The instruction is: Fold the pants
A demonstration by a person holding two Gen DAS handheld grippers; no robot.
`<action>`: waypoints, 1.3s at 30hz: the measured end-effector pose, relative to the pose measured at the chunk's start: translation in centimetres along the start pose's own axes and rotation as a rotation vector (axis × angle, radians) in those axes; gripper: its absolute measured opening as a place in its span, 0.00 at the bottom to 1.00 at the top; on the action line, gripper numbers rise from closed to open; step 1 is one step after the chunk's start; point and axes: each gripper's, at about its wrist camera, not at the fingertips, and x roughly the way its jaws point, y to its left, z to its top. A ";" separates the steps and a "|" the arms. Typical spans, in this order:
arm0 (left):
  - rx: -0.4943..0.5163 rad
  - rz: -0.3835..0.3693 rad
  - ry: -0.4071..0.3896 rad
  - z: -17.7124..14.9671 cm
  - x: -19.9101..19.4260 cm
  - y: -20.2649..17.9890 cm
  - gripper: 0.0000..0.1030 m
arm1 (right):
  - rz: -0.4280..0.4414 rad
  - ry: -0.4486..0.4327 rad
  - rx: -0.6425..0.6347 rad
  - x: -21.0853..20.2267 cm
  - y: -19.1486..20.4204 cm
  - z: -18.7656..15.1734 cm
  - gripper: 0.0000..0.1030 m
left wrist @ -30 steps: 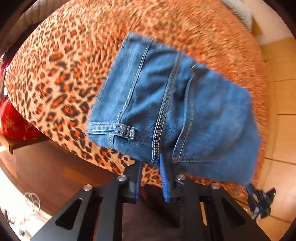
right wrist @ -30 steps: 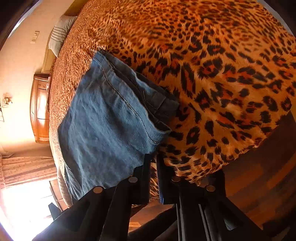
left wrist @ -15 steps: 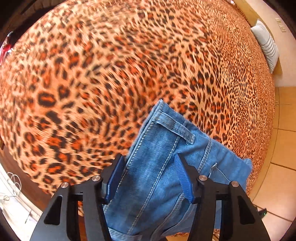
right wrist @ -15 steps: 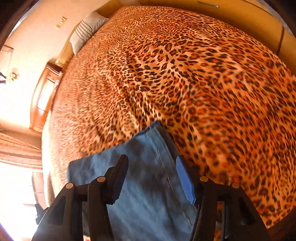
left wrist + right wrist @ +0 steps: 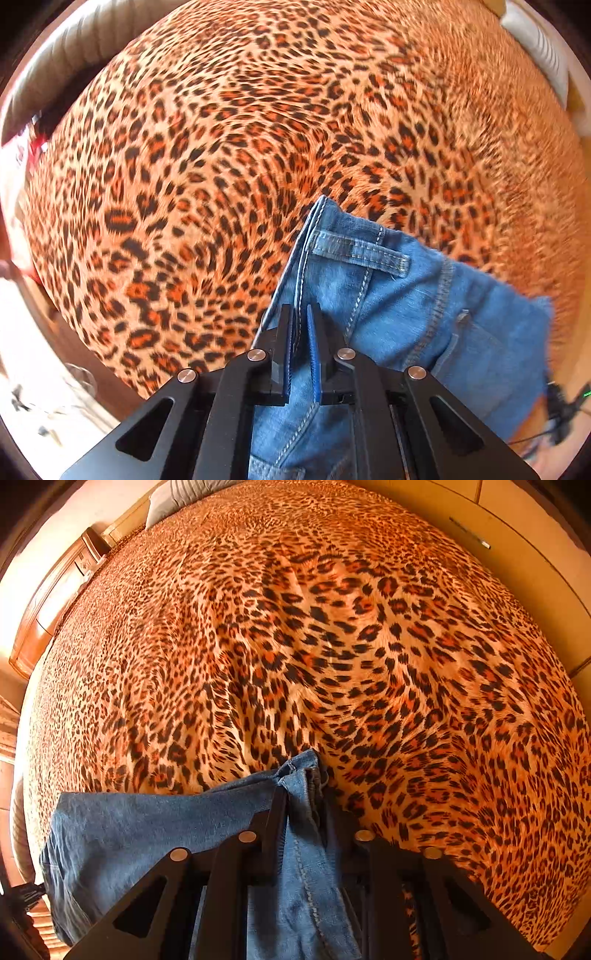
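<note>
Left wrist view shows my left hand-held gripper [image 5: 300, 325] clamped on the jeans [image 5: 406, 314] at the waistband edge, just below a belt loop [image 5: 360, 251], with denim running back between the fingers. On the right wrist view my right hand-held gripper [image 5: 304, 805] pinches a bunched corner of the jeans [image 5: 147, 830], the rest spreading to its left. Beyond both lies the leopard-print bed [image 5: 332, 627], with a pillow [image 5: 184, 491] at its far end.

I judge I am carrying a folded edge forward over the bed. To do it well I want both grips level and pulled gently apart so the held edge stays taut, then lowered together so the layers land square, without dragging the bedcover into ridges. The right corner looks crumpled, so I would flatten it on landing before letting go.

Half a second ago both grippers stood wide open over the denim; now both have closed on it. A second ago the jeans hung well ahead of the fingers.
</note>
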 end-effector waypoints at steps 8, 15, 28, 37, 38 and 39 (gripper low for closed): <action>0.006 -0.215 0.027 -7.9 -6.8 5.1 0.54 | 0.170 0.017 0.146 -8.1 -6.1 -8.9 0.62; -0.190 -0.321 0.134 -8.3 -0.1 7.3 0.43 | 0.235 0.111 0.403 -6.3 -10.3 -15.7 0.62; 0.106 -0.046 0.049 -8.5 3.4 1.6 0.05 | 0.159 0.054 0.203 -5.6 -7.5 -12.8 0.11; 0.120 -0.247 0.103 -8.0 0.3 4.1 0.14 | 0.171 0.050 0.292 -8.0 -10.6 -14.4 0.33; 0.158 -0.251 0.099 -7.9 -0.7 4.2 0.19 | 0.176 0.029 0.311 -8.8 -11.2 -14.4 0.42; 0.211 -0.223 0.082 -8.0 -1.7 3.4 0.31 | 0.179 0.012 0.332 -9.5 -11.9 -14.2 0.47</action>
